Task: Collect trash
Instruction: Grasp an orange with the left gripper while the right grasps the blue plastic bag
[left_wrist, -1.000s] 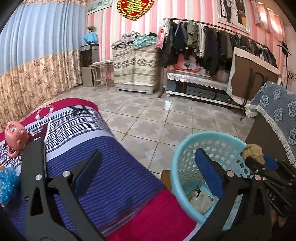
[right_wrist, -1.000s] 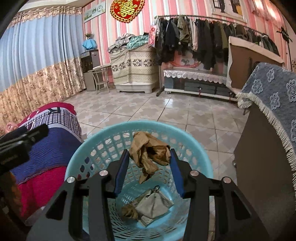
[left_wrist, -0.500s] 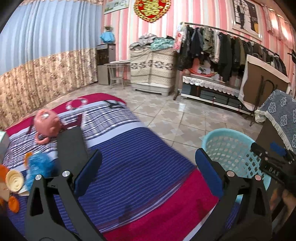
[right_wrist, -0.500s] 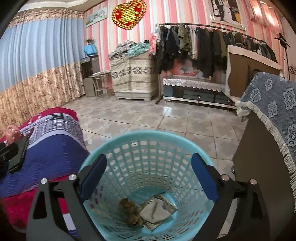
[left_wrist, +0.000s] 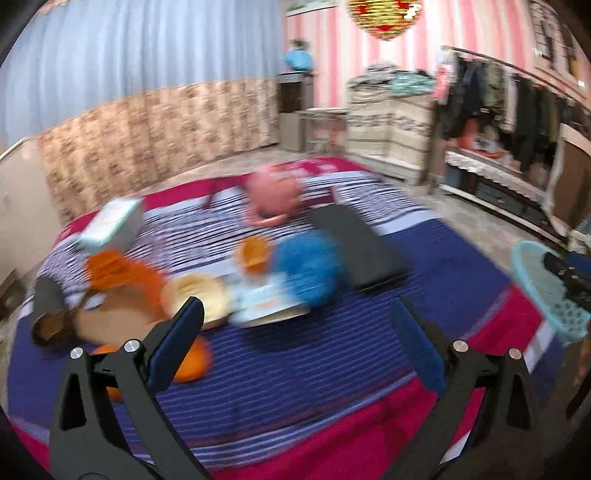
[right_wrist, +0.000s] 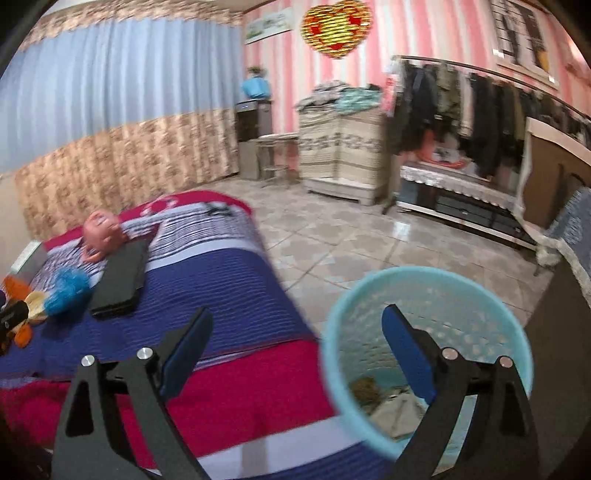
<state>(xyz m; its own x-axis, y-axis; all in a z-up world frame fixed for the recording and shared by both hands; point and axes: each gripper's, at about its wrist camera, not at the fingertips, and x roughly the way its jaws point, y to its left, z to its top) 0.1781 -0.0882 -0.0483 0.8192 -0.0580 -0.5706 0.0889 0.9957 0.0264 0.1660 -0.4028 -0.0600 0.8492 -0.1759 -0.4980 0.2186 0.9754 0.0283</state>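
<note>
left gripper (left_wrist: 295, 343) inspected first: we find its jaws spread wide with nothing between the blue pads, pointed down over the striped bedspread (left_wrist: 332, 354). right gripper (right_wrist: 295, 350) likewise stands released and empty; its jaws opened within the last second, and crumpled scraps (right_wrist: 384, 397) lie in the bottom of the light blue basket (right_wrist: 517, 339), directly under its right finger

we locate the remaining litter on the bed: an orange wrapper (left_wrist: 118, 273), a pale round lid or cup (left_wrist: 199, 295), a flat white tray or sheet (left_wrist: 266, 306), a blue crinkled bag (left_wrist: 306, 266) and an orange piece (left_wrist: 192, 362) touching the left finger in the picture. the frame is blurred, so we cannot name these items with certainty. a pink toy (left_wrist: 273, 195) and a black flat case (left_wrist: 354, 247) lie beyond; we judge them not trash

the deciding relation: the litter cluster sits ahead and to the left of the left gripper, close in front of its fingers, while from the right gripper it lies well apart at the far left edge. we judge the left hand nearer and the likely one to pick next, the basket being off to its right
</note>
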